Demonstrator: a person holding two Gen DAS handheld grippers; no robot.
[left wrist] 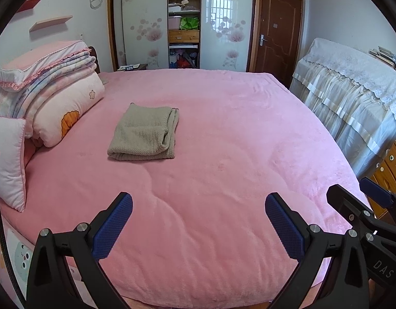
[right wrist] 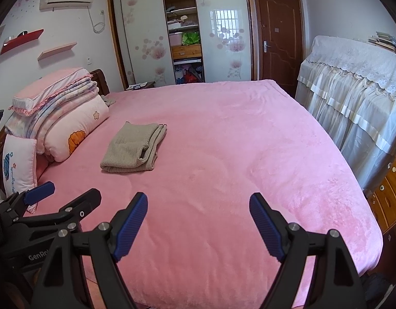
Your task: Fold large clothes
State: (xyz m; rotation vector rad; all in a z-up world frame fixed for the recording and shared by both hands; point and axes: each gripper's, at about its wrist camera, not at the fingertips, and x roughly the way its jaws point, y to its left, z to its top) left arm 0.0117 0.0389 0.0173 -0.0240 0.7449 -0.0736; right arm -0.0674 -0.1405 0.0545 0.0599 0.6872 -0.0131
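Item: beige sweater (left wrist: 143, 134), folded, lying on the pink bed (left wrist: 223, 154) toward its left edge, near the stacked bedding (left wrist: 56, 97). Left hand-held gripper (left wrist: 198, 221) and right hand-held gripper (right wrist: 198, 221): both spread, holding nothing, over the near edge. Risk: snagging the loose knit would undo the fold.
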